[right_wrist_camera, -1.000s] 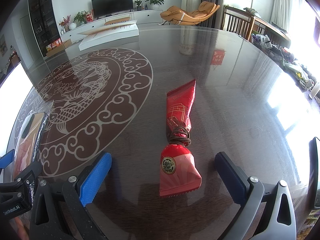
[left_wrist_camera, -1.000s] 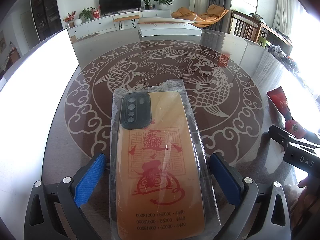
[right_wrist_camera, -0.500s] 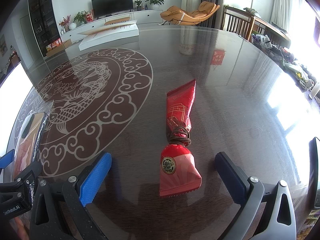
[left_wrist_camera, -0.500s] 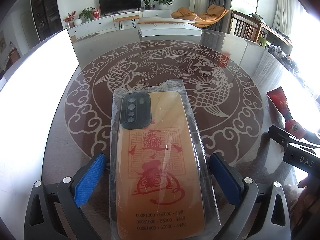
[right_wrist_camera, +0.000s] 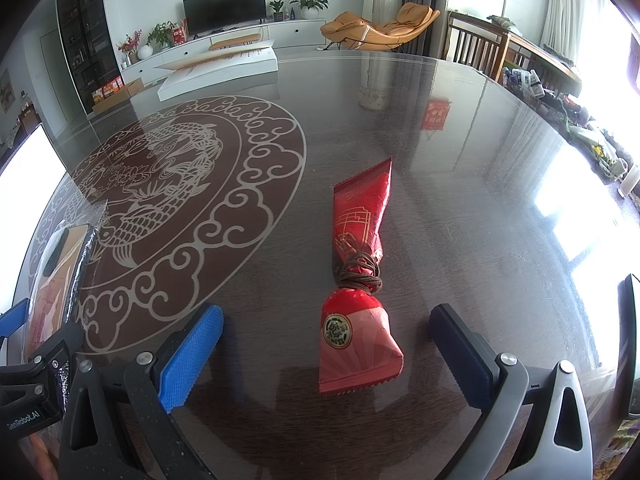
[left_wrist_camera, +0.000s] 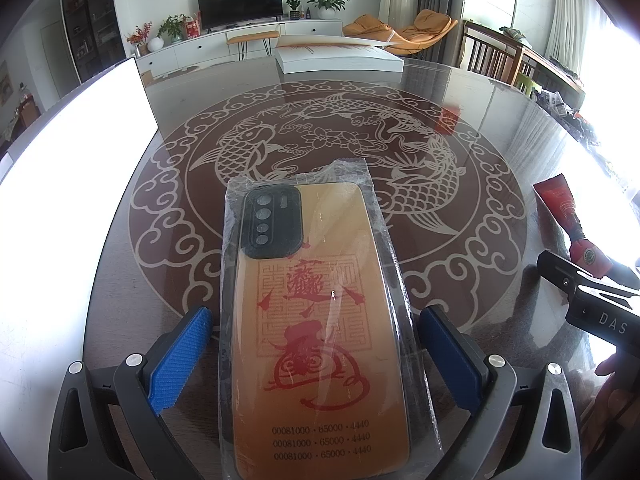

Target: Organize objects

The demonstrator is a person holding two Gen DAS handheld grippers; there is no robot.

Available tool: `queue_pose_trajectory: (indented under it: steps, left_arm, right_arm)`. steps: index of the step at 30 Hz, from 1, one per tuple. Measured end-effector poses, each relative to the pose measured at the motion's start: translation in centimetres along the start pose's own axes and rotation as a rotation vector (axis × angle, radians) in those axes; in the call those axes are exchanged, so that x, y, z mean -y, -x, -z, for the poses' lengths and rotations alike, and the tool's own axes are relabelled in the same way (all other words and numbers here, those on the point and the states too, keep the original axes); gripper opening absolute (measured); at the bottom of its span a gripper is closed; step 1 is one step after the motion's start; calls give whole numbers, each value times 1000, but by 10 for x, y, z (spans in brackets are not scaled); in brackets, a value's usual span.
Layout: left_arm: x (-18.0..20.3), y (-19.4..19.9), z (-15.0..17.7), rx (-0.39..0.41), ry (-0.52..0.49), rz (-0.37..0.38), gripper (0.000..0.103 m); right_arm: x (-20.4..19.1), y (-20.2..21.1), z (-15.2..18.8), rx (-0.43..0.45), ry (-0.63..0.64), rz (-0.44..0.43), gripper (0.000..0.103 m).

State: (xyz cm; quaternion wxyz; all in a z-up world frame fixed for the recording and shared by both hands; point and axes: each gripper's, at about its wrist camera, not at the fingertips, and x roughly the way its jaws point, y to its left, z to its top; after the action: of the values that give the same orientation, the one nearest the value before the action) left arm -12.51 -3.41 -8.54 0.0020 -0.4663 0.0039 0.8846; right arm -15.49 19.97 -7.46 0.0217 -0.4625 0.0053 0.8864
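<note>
One phone case point(left_wrist_camera: 320, 340) in a clear plastic sleeve is counted on the table point(right_wrist_camera: 460, 152), along with one red packet point(right_wrist_camera: 358, 280) tied with brown cord and one flat white box point(left_wrist_camera: 340, 58) at the far edge. Two grippers are seen, one left point(left_wrist_camera: 316, 356) and one right point(right_wrist_camera: 326, 354).

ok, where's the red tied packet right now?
The red tied packet lies flat on the glass table, centred between the open right gripper fingers, right of the fish medallion; the left wrist view shows it at far right.
</note>
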Motion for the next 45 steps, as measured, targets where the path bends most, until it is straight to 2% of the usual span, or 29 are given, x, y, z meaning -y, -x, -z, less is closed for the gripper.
queue_pose_trajectory:
  steps: [18, 20, 22, 23, 24, 26, 28, 31, 32, 33, 34, 35, 37, 41, 45]
  left_arm:
    - [0, 2, -1, -6, -1, 3, 103]
    - [0, 2, -3, -26, -12, 12, 103]
    - [0, 2, -4, -48, -36, 27, 103]
    - [0, 2, -4, -59, -48, 35, 103]
    - [0, 2, -3, -68, -58, 41, 103]
    - [0, 2, -4, -82, -66, 45, 103]
    - [1, 2, -4, -96, -63, 42, 103]
    - [0, 3, -4, -93, -64, 40, 102]
    - [-1, 7, -2, -61, -64, 42, 86]
    - [-2, 10, -1, -32, -71, 43, 77]
    - [-4, 11, 0, -22, -70, 53, 77]
    - [-6, 11, 1, -14, -66, 55, 76]
    - [-14, 16, 2, -6, -28, 74, 76]
    - [-21, 48, 7, 50, 23, 134, 76]
    - [-33, 102, 5, 109, 63, 235, 76]
  right_arm:
    - [1, 1, 0, 2, -5, -11, 103]
    - [16, 7, 1, 21, -77, -93, 103]
    - [46, 16, 3, 52, -259, -248, 103]
    - [60, 18, 5, 67, -337, -298, 103]
    - [69, 19, 6, 65, -380, -298, 103]
    - [68, 20, 2, 27, -341, -249, 103]
    - [52, 24, -4, 4, -232, -229, 103]
    - [21, 17, -17, -51, -68, -129, 103]
    - [14, 7, -21, -98, -42, -97, 102]
    - [10, -1, -24, -139, -32, -73, 97]
    - [6, -7, -26, -166, -22, -58, 77]
    - [1, -5, -27, -147, 14, 2, 52]
    - [-2, 1, -29, -152, 7, -12, 24]
    - [2, 31, -21, -133, -40, -113, 24]
    - [-10, 75, -23, -85, -43, -218, 24]
